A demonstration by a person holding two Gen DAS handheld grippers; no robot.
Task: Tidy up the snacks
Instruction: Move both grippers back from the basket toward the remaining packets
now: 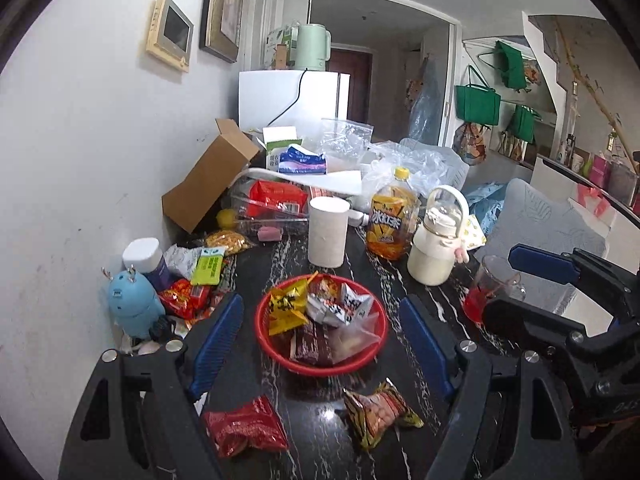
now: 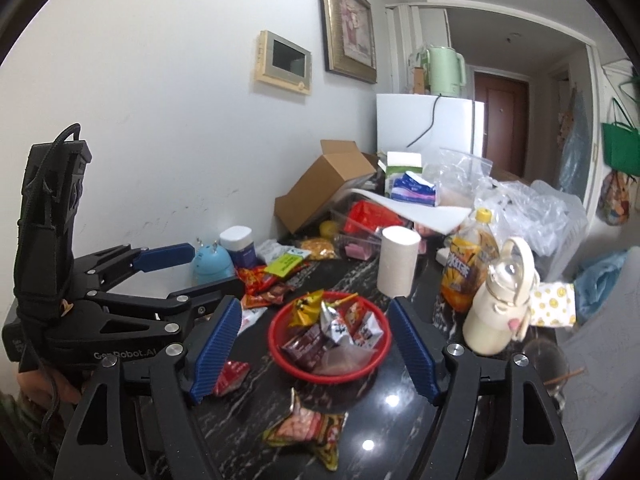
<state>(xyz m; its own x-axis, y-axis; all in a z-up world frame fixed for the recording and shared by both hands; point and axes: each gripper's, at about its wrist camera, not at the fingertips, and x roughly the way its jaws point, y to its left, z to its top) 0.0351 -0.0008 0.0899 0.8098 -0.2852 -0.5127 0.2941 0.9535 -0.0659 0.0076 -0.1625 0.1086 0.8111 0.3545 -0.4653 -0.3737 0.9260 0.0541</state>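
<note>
A red basket (image 1: 320, 370) (image 2: 332, 376) on the dark marble table holds several wrapped snacks. My left gripper (image 1: 322, 344) is open just in front of it, its blue pads either side of the basket and nothing between them. My right gripper (image 2: 316, 348) is open too, empty, and framing the same basket. On the table nearer to me lie a red snack packet (image 1: 244, 426) (image 2: 230, 376) and a nut packet (image 1: 380, 412) (image 2: 308, 430). More loose snacks (image 1: 188, 296) are piled by the wall at left. Each gripper shows in the other's view: the right gripper (image 1: 516, 292), the left gripper (image 2: 216, 272).
Behind the basket stand a paper roll (image 1: 327, 232), an orange drink bottle (image 1: 390, 220) and a cream flask (image 1: 436, 240). A glass cup with red liquid (image 1: 490, 284) sits at right. A blue toy (image 1: 132, 304), a tipped cardboard box (image 1: 212, 176) and a clear container (image 1: 272, 208) crowd the wall side.
</note>
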